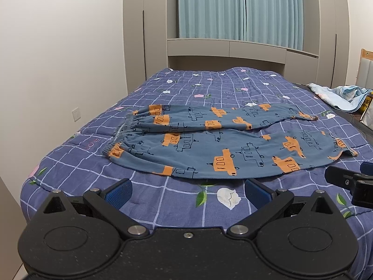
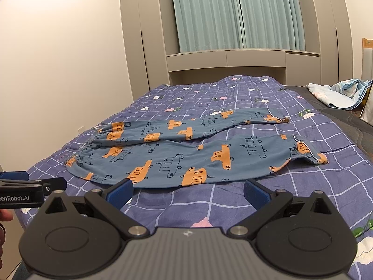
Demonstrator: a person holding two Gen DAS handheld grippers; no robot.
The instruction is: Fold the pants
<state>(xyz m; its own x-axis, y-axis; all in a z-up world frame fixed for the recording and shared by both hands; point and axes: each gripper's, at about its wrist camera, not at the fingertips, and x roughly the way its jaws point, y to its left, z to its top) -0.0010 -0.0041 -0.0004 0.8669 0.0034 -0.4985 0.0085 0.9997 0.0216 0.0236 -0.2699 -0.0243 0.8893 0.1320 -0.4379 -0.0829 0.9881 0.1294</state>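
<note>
Blue pants [image 1: 209, 144] with orange vehicle prints lie spread flat on the bed, waistband [image 1: 121, 133] at the left and leg cuffs [image 1: 345, 149] at the right, the legs slightly apart. They also show in the right wrist view [image 2: 186, 156]. My left gripper [image 1: 187, 192] is open and empty, just in front of the pants' near edge. My right gripper [image 2: 187, 192] is open and empty, also at the near edge. The right gripper shows at the right edge of the left wrist view [image 1: 349, 182]; the left gripper shows at the left edge of the right wrist view [image 2: 30, 186].
The bed has a purple checked quilt [image 1: 163, 200] with flowers. A crumpled light blue blanket [image 1: 338, 98] lies at the far right. A white wall [image 1: 58, 58] stands at the left, grey wardrobes and teal curtains [image 1: 240, 9] behind the bed.
</note>
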